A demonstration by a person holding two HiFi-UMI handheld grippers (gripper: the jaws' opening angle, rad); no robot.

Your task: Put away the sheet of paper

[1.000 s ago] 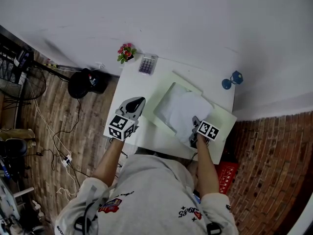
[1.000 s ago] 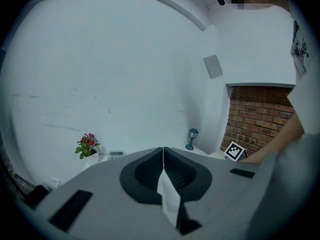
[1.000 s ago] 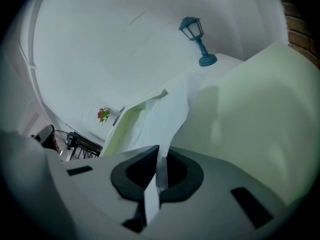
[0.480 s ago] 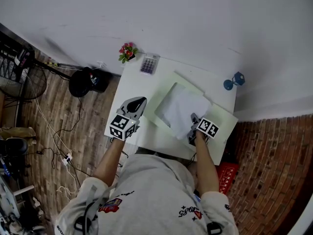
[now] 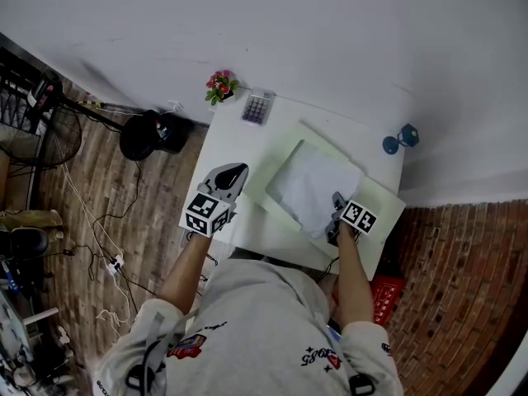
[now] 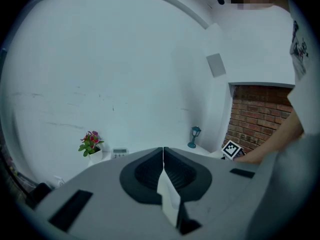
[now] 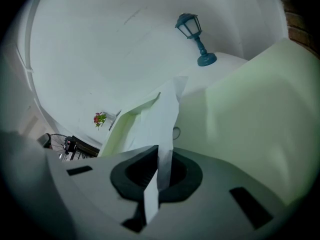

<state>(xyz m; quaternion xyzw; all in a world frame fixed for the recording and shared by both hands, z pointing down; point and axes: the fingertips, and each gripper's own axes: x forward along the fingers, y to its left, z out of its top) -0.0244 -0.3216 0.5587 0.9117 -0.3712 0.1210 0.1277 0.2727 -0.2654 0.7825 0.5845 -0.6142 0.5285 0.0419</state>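
Note:
The white sheet of paper (image 5: 313, 186) lies on an open pale green folder (image 5: 282, 148) on the white table (image 5: 229, 134). My right gripper (image 5: 335, 214) is at the sheet's near right edge. In the right gripper view the sheet (image 7: 161, 121) runs down between the jaws of that gripper (image 7: 161, 160). They pinch it, though they have just been opening a little. The folder's green flap (image 7: 250, 114) fills the right of that view. My left gripper (image 5: 229, 173) hovers over the table's left edge, clear of the folder. Its jaws (image 6: 163, 156) are shut together.
At the table's far edge stand a small potted plant (image 5: 219, 86) and a calculator (image 5: 256, 107). A blue toy lamp (image 5: 398, 141) stands at the far right corner. Brick flooring, cables, a fan and a black bag (image 5: 153, 134) lie left of the table.
The sheet bulged up a second ago and now lies flatter on the folder. Both grippers have stayed almost where they were.

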